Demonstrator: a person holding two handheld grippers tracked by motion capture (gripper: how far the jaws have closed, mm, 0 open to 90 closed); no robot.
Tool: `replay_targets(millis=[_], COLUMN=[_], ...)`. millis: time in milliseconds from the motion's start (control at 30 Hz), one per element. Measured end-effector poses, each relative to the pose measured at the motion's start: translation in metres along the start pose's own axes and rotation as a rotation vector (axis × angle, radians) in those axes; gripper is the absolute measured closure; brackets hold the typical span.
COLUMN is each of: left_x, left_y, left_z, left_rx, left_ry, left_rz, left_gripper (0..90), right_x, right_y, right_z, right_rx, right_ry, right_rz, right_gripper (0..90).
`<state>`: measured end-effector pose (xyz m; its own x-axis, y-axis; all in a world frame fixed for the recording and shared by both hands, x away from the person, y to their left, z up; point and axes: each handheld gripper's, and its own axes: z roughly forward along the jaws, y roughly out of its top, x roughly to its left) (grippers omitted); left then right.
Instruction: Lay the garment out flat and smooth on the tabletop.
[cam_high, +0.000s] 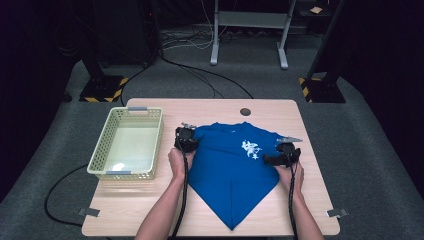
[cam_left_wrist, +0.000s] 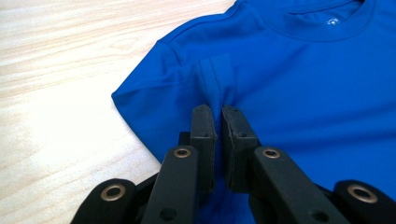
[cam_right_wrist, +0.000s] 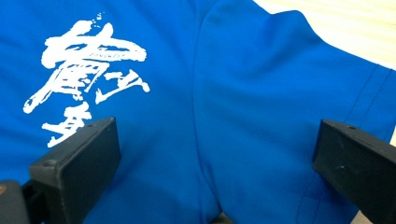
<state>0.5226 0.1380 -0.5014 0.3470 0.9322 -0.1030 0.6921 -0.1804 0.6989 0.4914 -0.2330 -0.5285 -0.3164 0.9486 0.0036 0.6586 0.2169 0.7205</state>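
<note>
A blue T-shirt (cam_high: 230, 172) with a white brush-script print (cam_high: 250, 148) lies on the wooden table (cam_high: 150, 195), its lower part folded to a point toward me. My left gripper (cam_high: 188, 134) sits at the shirt's left shoulder. In the left gripper view its jaws (cam_left_wrist: 219, 112) are shut on a pinched ridge of blue cloth (cam_left_wrist: 217, 79) below the sleeve seam, with the collar (cam_left_wrist: 322, 28) beyond. My right gripper (cam_high: 272, 159) rests at the shirt's right edge. In the right gripper view it (cam_right_wrist: 217, 135) stands open over the sleeve (cam_right_wrist: 289, 79), beside the print (cam_right_wrist: 88, 79).
A pale yellow mesh basket (cam_high: 127, 173) stands on the table's left side, close to my left hand. A round cable hole (cam_high: 245, 111) sits near the far edge. Cables and stand legs (cam_high: 215, 55) lie on the grey floor beyond.
</note>
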Motion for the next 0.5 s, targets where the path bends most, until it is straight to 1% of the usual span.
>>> replay_targets(millis=[100,300,433,500], left_x=[0.001,0.0054,0.0078,0.01], left_y=[-0.0003,-0.0008,-0.0013,-0.0013], left_z=[-0.0013,-0.005,-0.0067,-0.0072], left_rx=[-0.004,-0.029,-0.031,-0.033], left_ry=[-0.014,-0.04,-0.048,-0.045], left_rz=[-0.007,-0.044,-0.054,-0.061], left_gripper=[83.5,83.0,82.7,82.6], right_x=[-0.001,-0.0022,-0.0031,-0.0036], right_y=[0.0001,0.0,0.0002,0.0001], right_z=[0.0,0.0,0.0002,0.0], right_rx=[0.001,0.001,-0.001,0.0], right_ry=[0.0,-0.001,-0.002,-0.005], right_rz=[0.001,0.003,0.003,0.008], right_gripper=[0.1,0.1,0.1,0.1])
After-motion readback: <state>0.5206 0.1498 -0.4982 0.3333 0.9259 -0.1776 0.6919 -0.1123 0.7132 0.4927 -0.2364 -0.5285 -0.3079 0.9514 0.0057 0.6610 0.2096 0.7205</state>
